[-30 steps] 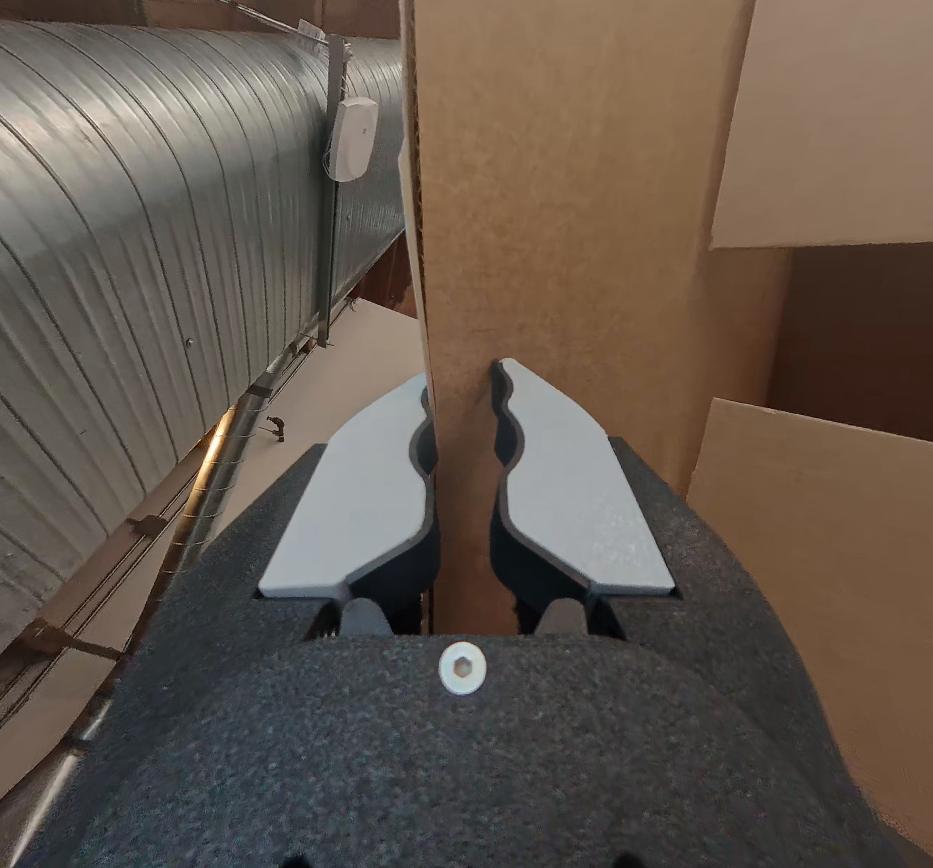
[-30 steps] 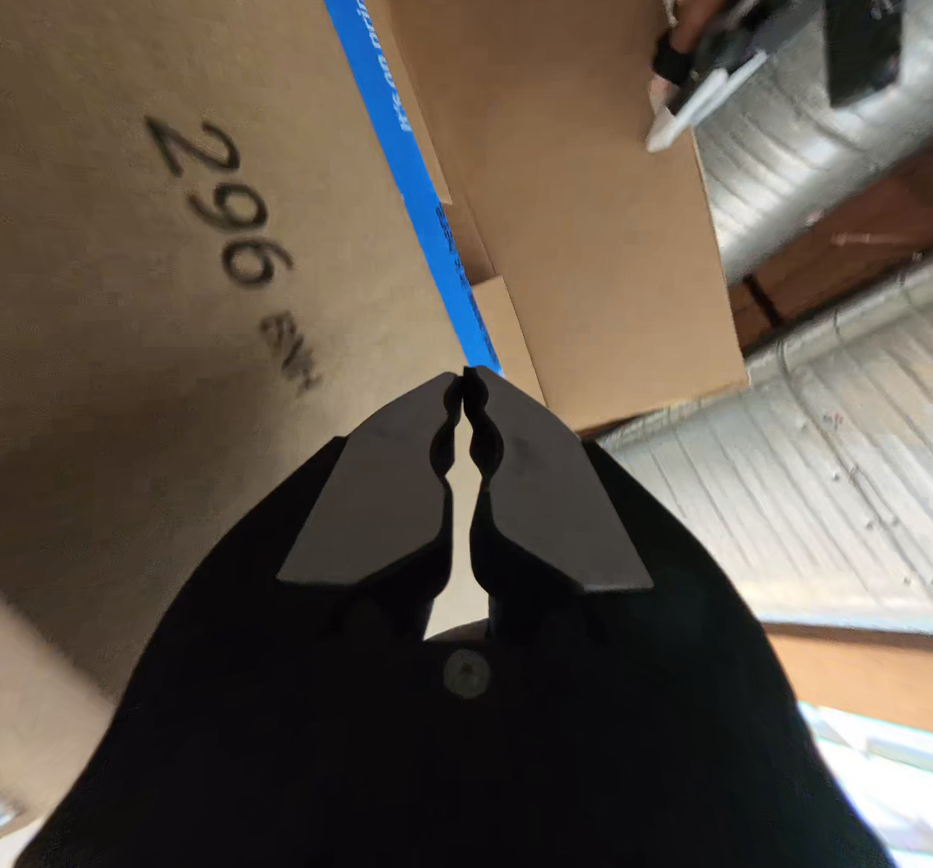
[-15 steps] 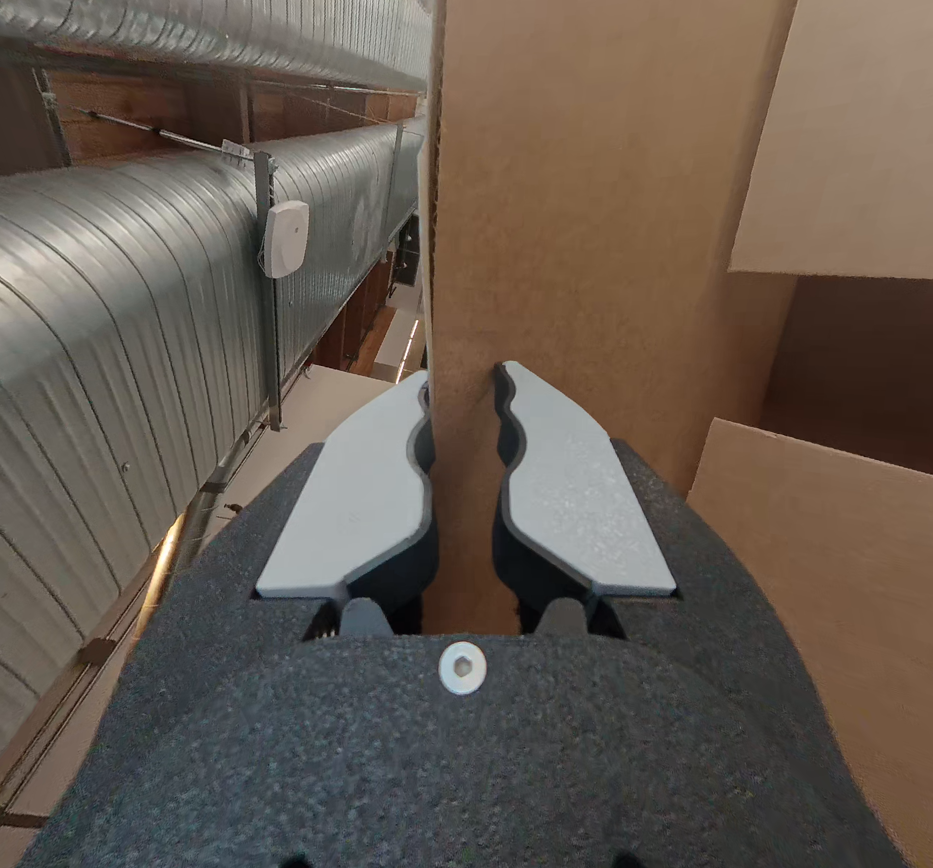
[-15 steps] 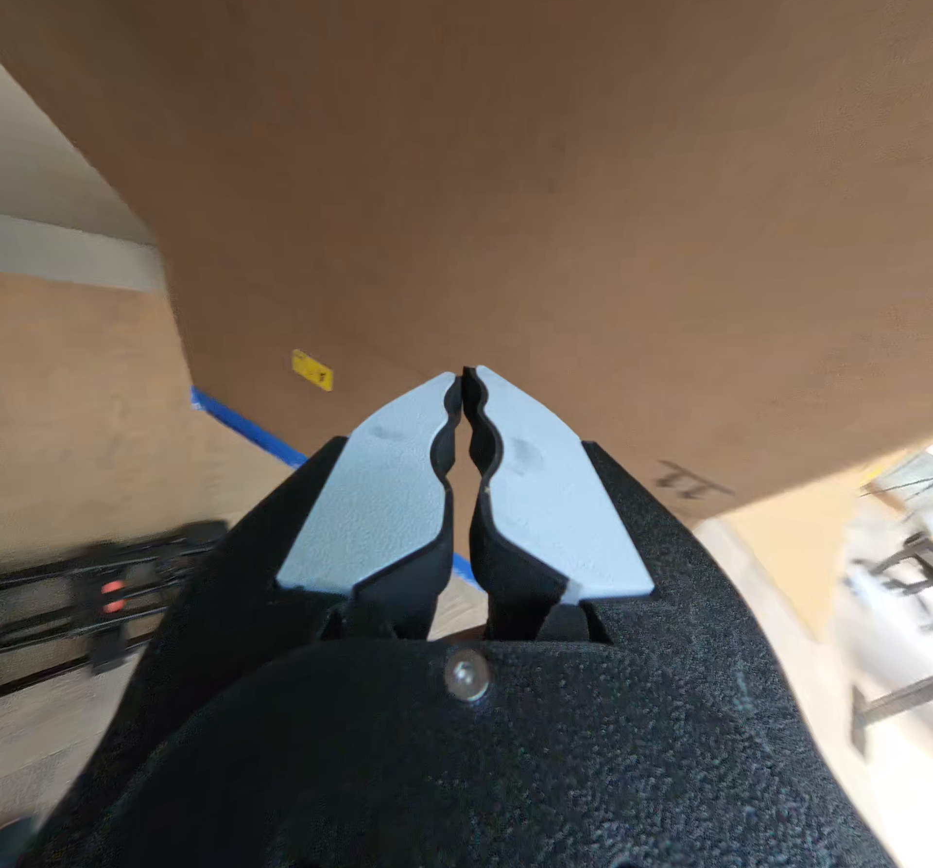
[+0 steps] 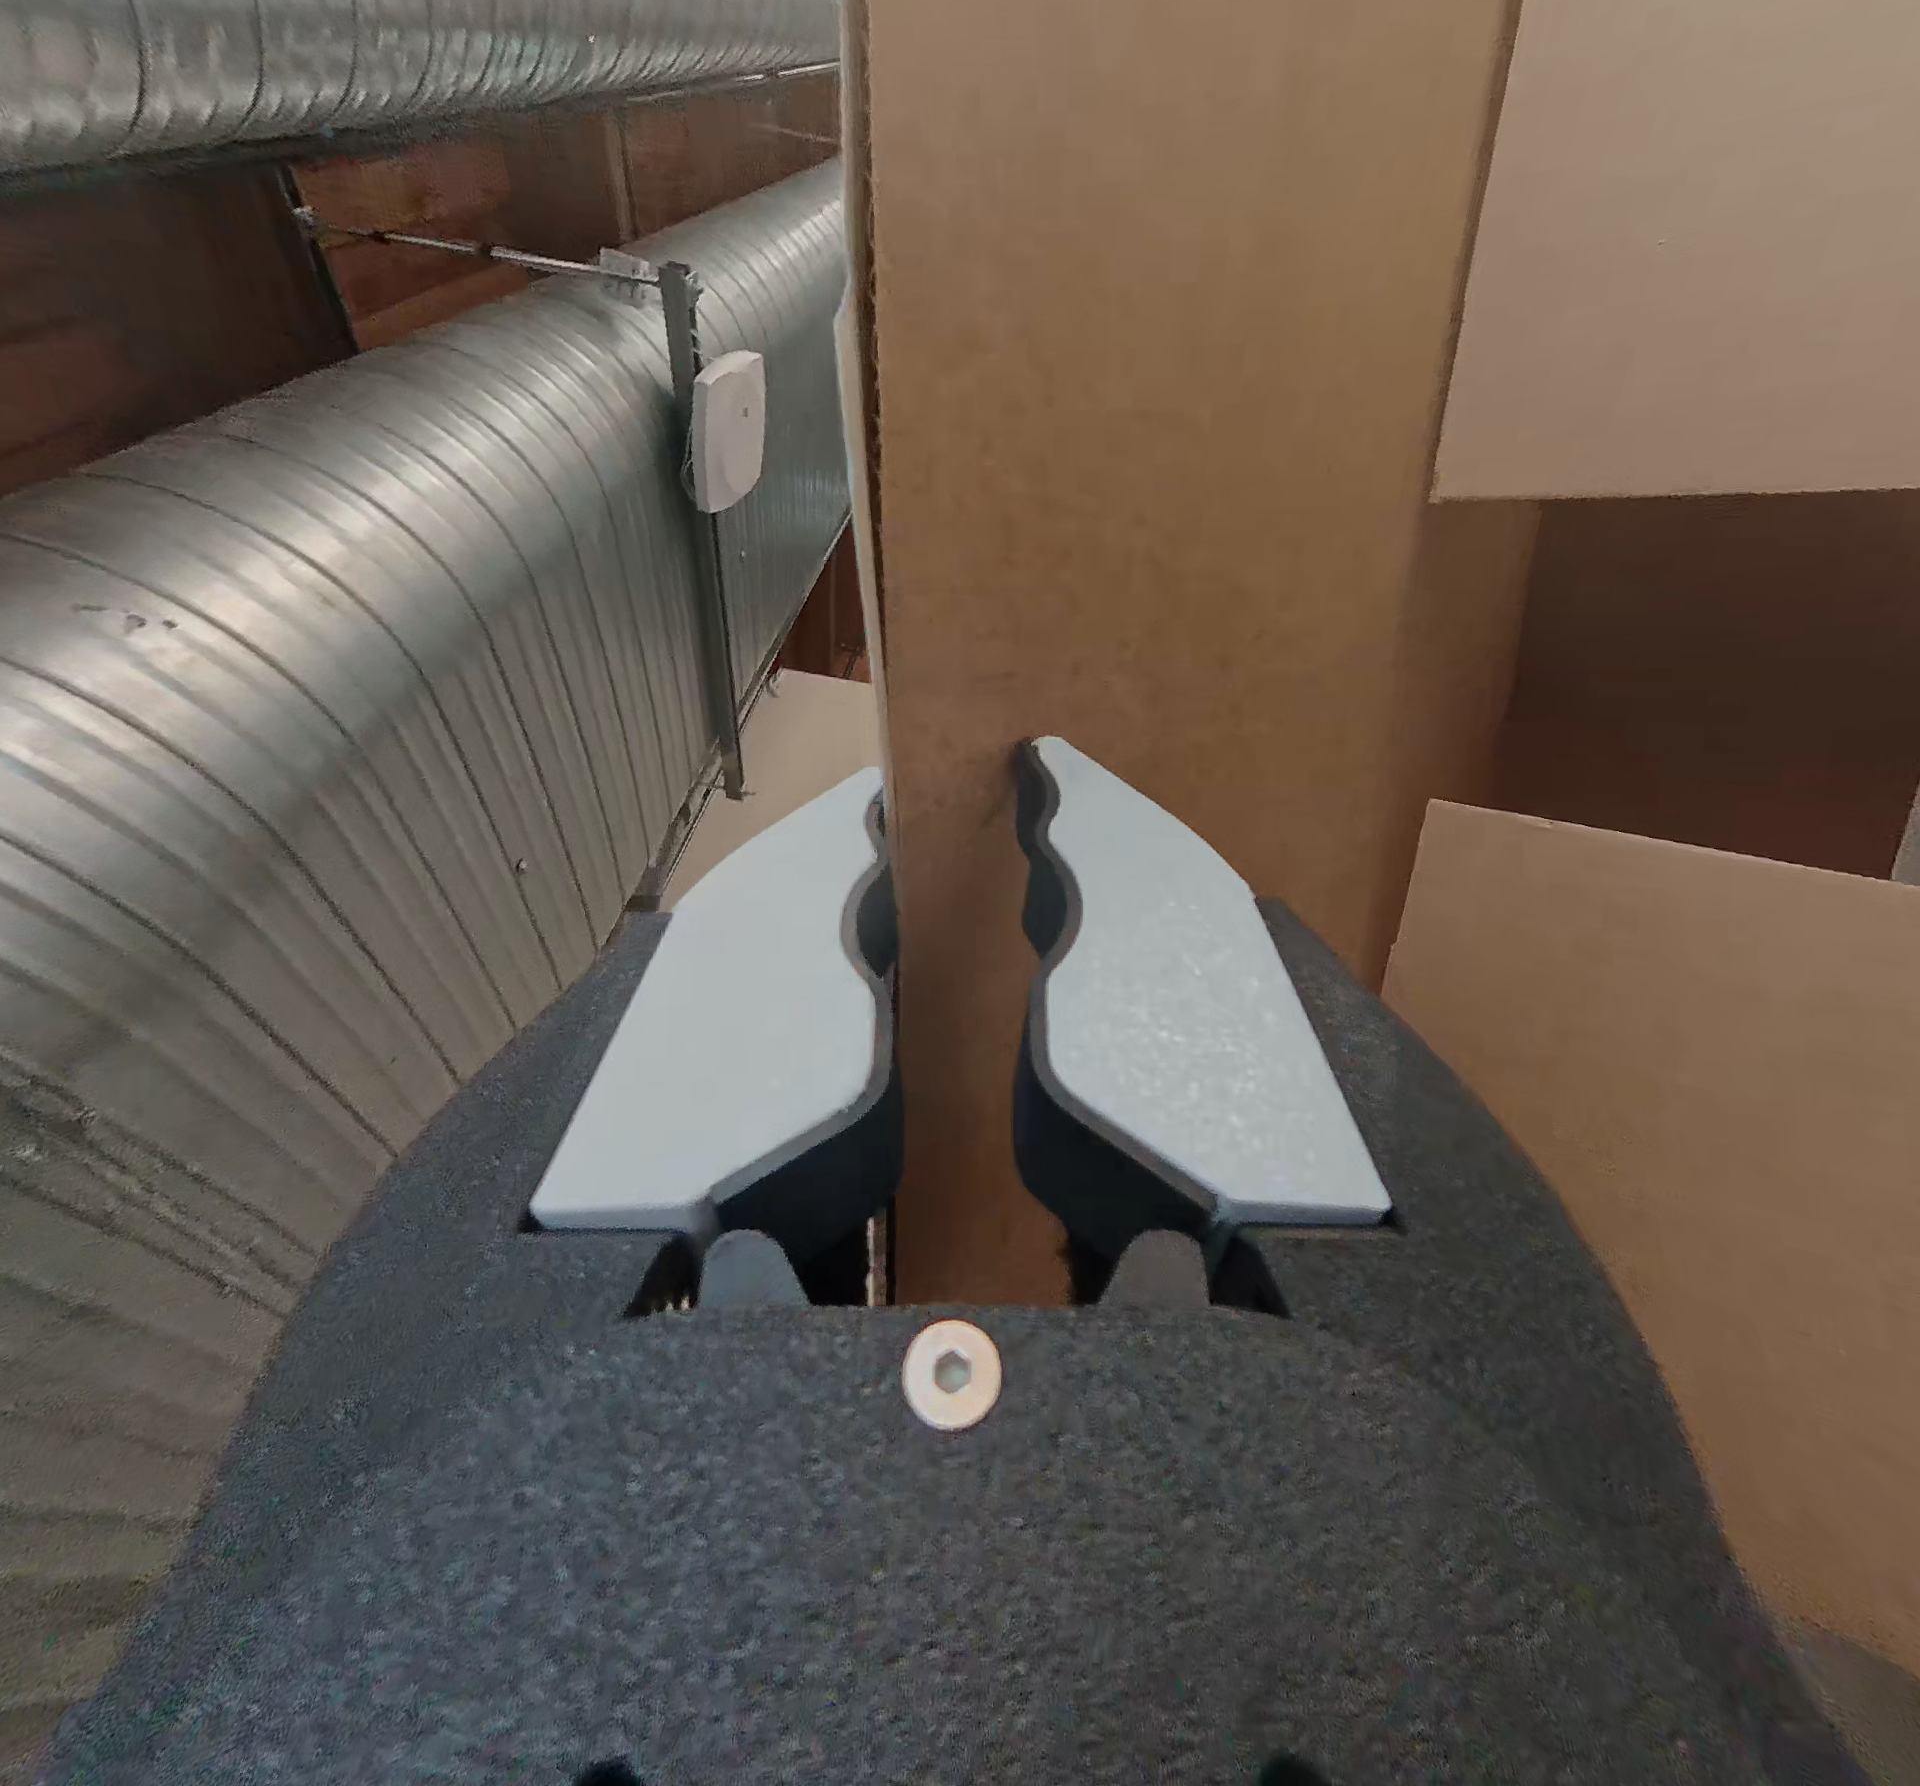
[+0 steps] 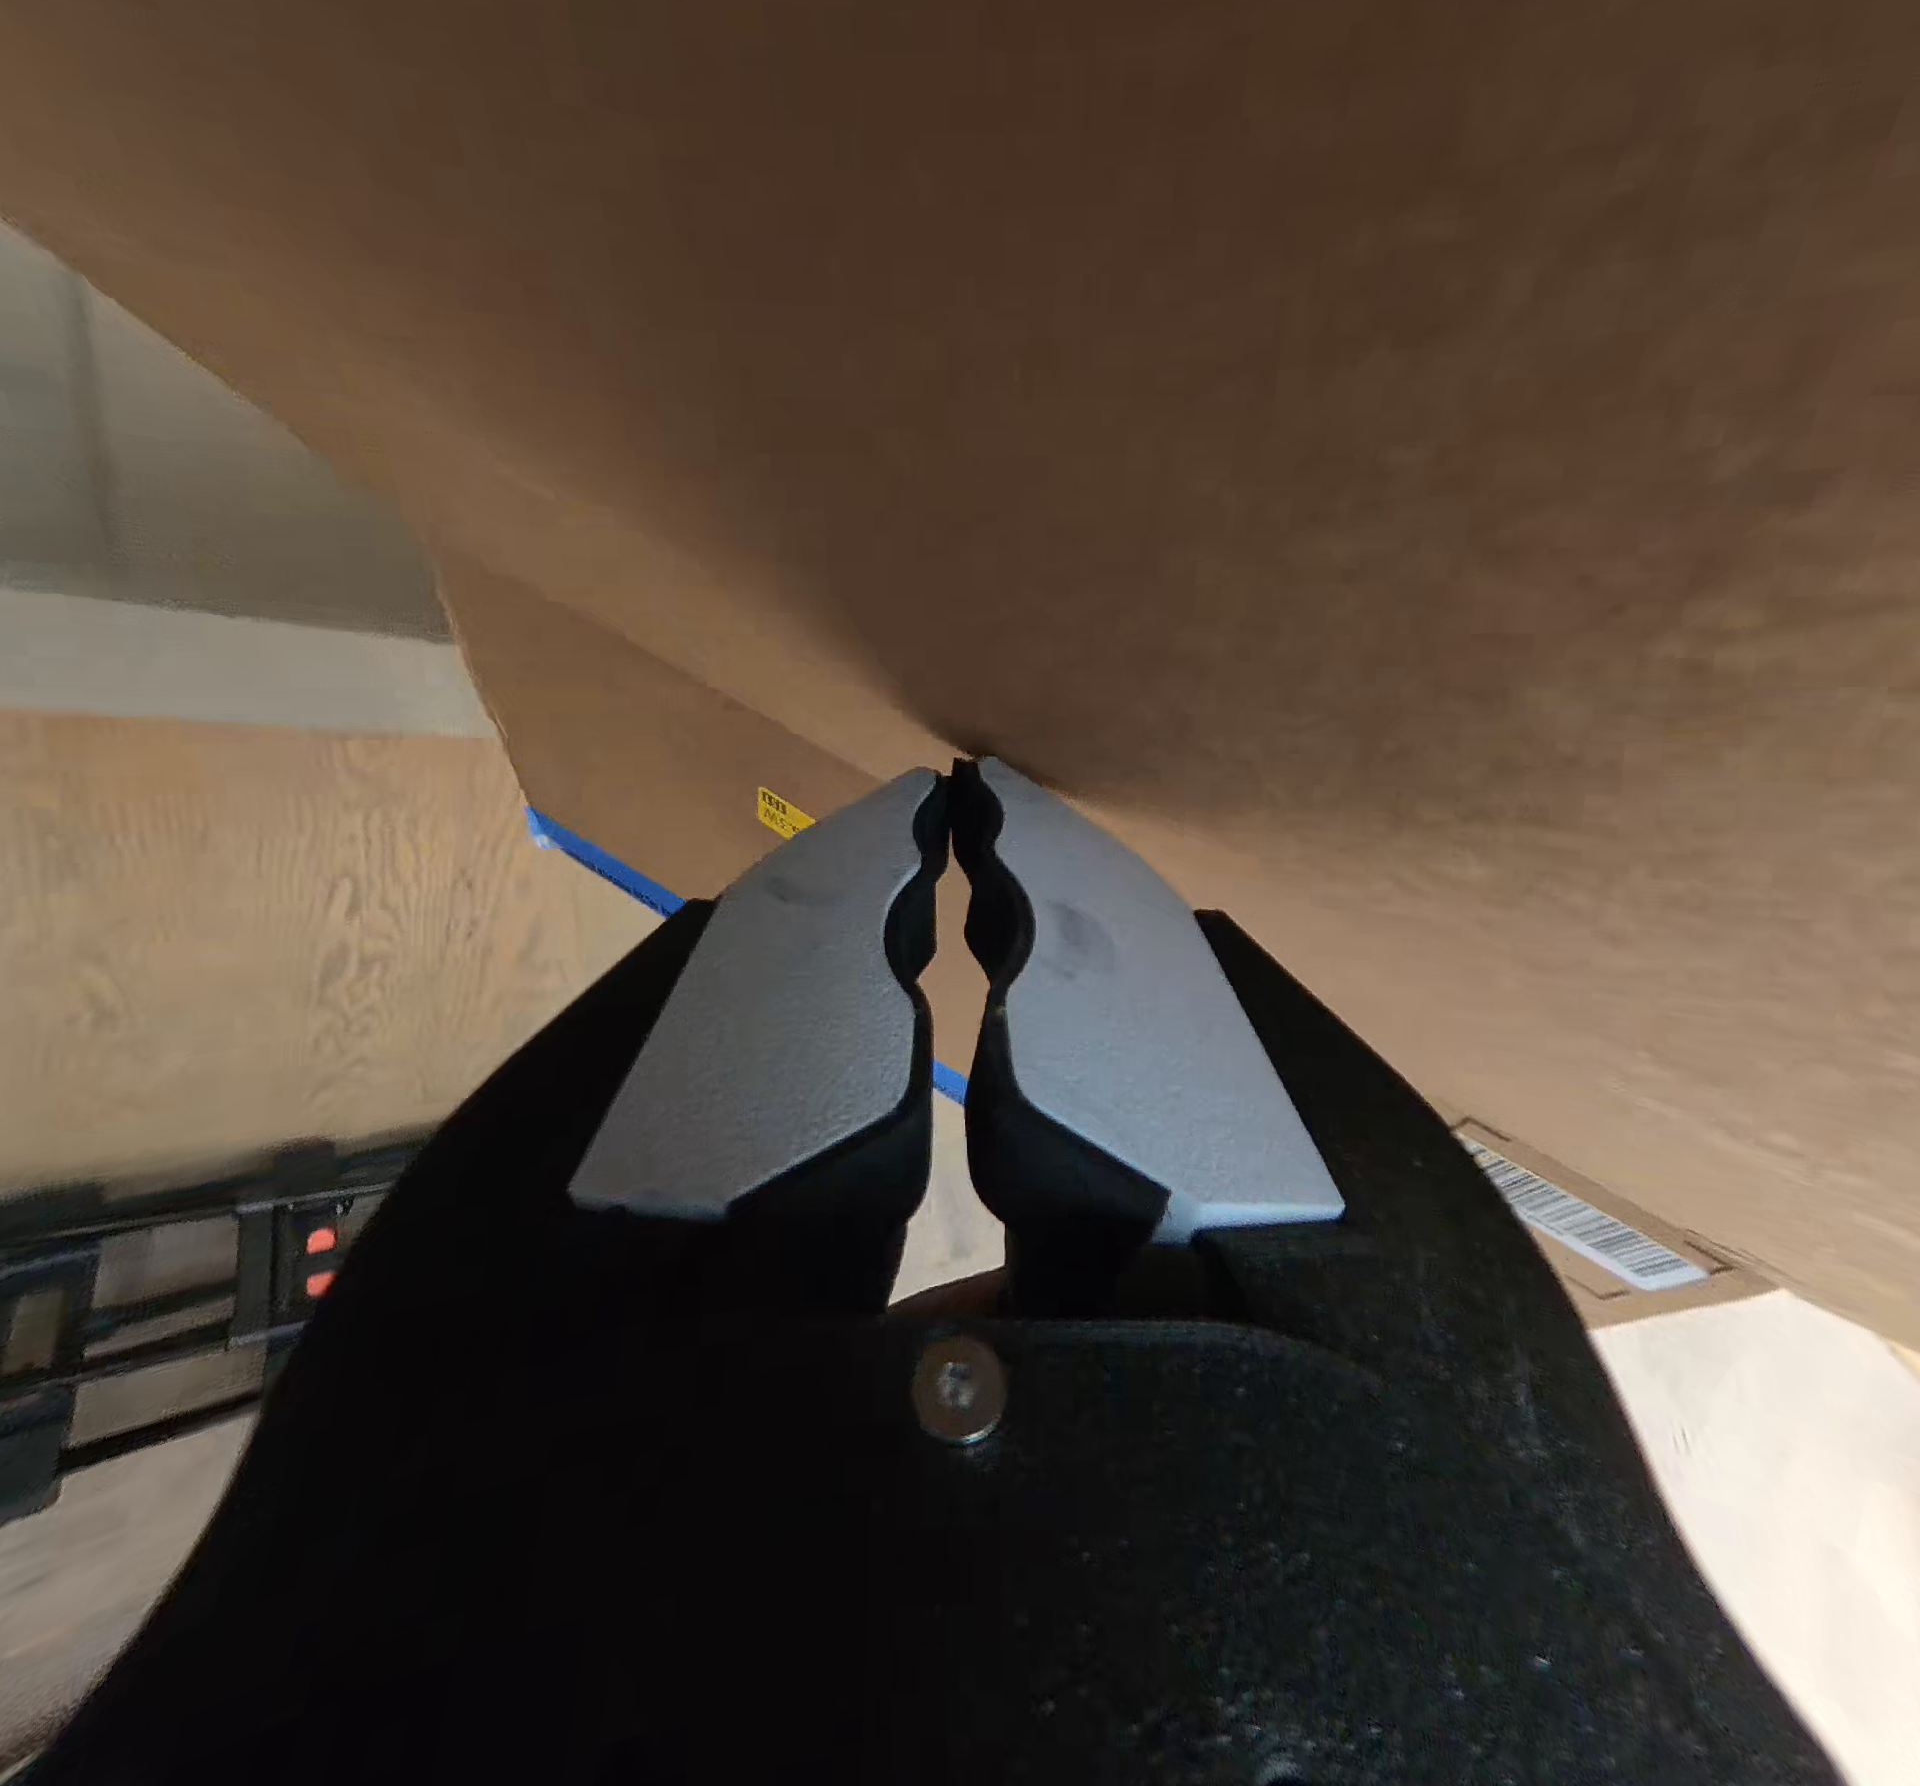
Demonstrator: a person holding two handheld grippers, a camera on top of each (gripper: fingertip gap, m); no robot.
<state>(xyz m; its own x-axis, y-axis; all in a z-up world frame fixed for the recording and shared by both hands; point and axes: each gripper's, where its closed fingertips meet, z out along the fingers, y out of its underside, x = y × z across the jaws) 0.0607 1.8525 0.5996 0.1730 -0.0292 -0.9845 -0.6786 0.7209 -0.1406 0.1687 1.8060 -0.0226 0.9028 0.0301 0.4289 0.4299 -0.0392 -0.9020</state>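
Observation:
My left gripper (image 5: 956,780) is shut on the upright flap (image 5: 1143,334) of a brown cardboard box, one finger on each side of it, and points up toward the ceiling. Other box flaps (image 5: 1704,178) and the dark box inside (image 5: 1714,666) show to the right. My right gripper (image 6: 964,775) is shut and empty, its tips touching the underside of the brown cardboard box (image 6: 1143,334) that fills the upper view. Blue tape (image 6: 603,869) and a small yellow sticker (image 6: 781,809) mark that box lower left.
Large ribbed metal ducts (image 5: 343,645) run along the ceiling at left, with a small white device (image 5: 727,432) on a strut. In the right wrist view a plywood surface (image 6: 260,926) lies at left, black equipment with red buttons (image 6: 208,1258) lower left, and a barcode label (image 6: 1590,1217) on the box. There is about 65 cm between the tips of the two grippers.
My right gripper swung from beside the box's taped seam to under its face and now touches it. The left gripper kept its hold on the flap and tilted, so the ducts shifted.

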